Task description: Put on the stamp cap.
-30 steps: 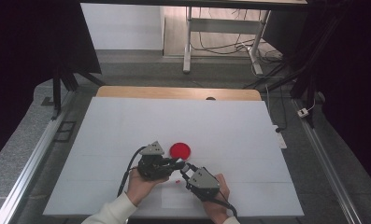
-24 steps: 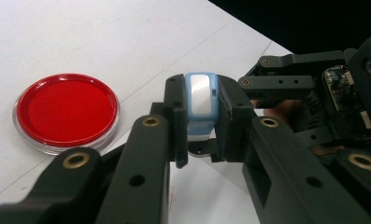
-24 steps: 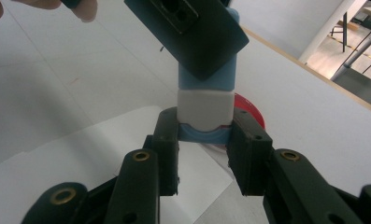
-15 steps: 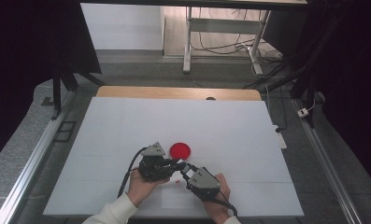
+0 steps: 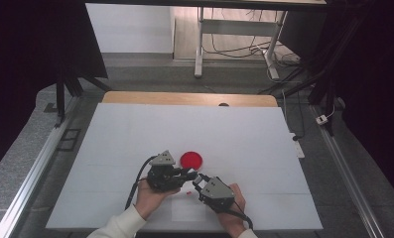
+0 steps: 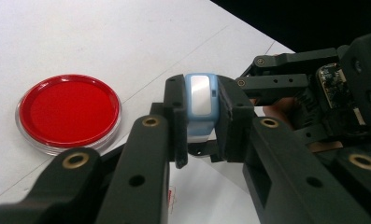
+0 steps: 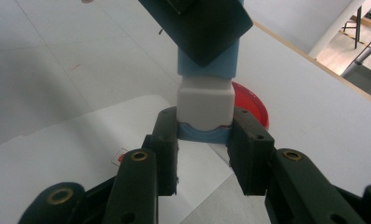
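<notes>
A small light-blue and white stick-like object [image 6: 201, 95] is held in the air between both grippers. My left gripper [image 6: 201, 122] is shut on its blue body [image 7: 209, 65]. My right gripper [image 7: 204, 136] is shut on the opposite end, where a white block [image 7: 205, 103] meets a blue rim. In the high view the left gripper [image 5: 189, 174] and right gripper [image 5: 199, 179] meet tip to tip near the table's front edge. A round red dish [image 5: 191, 159] lies just beyond them, flat on the table, also seen as a red dish [image 6: 67, 112] left of my left jaws.
The white table [image 5: 135, 134] stretches wide ahead and to both sides. A sheet of paper [image 5: 184, 209] with a small red mark [image 5: 188, 192] lies under the hands. A wooden strip [image 5: 184, 98] edges the far side. Metal rails [image 5: 31, 173] flank the table.
</notes>
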A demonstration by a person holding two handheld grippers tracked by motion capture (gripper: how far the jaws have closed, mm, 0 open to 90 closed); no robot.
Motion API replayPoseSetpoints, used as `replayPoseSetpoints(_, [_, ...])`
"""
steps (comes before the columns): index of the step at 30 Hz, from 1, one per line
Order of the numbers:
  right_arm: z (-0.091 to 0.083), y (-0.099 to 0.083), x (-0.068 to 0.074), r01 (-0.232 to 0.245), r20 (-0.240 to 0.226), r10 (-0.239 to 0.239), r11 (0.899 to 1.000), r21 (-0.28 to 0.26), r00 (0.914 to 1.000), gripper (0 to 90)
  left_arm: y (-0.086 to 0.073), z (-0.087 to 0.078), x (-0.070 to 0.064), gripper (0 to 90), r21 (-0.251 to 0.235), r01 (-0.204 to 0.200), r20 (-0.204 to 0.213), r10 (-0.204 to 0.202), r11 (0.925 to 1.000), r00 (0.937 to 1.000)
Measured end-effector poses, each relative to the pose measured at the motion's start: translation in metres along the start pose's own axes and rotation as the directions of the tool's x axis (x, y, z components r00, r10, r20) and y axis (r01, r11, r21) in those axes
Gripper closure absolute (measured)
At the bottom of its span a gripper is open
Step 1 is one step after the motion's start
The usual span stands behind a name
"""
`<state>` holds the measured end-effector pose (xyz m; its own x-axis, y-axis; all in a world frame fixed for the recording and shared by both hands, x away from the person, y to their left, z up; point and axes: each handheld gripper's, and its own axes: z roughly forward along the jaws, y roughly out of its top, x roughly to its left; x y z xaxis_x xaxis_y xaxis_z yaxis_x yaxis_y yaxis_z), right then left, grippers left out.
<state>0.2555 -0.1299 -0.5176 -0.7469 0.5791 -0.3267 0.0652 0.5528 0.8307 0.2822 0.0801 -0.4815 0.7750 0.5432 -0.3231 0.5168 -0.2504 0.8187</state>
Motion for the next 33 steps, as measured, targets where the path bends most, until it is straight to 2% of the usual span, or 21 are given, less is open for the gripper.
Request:
replayPoseSetpoints(10, [0.004, -0.004, -0.006, -0.053, -0.041, 0.054, 0.998, 0.014, 0.9977, 52.4, 0.001, -0.003, 0.000, 75.6, -0.015, -0.004, -0.002, 0.004, 0.9999, 1.0000])
replayPoseSetpoints(18, [0.000, -0.008, -0.012, -0.069, -0.066, 0.071, 0.997, 0.031, 0.9953, 46.8, 0.002, -0.006, 0.004, 75.6, -0.017, -0.010, -0.015, 0.010, 0.9998, 0.9998])
replayPoseSetpoints(22, [-0.008, -0.015, -0.024, -0.090, -0.075, 0.092, 0.995, 0.037, 0.9929, 46.1, 0.003, -0.010, 0.007, 75.5, -0.022, -0.013, -0.027, 0.013, 0.9997, 0.9996])
replayPoseSetpoints(33, [-0.042, -0.034, -0.065, -0.161, -0.055, 0.164, 0.986, 0.051, 0.9849, 46.3, 0.005, -0.019, 0.012, 75.5, -0.019, -0.038, -0.070, 0.036, 0.9991, 0.9969])
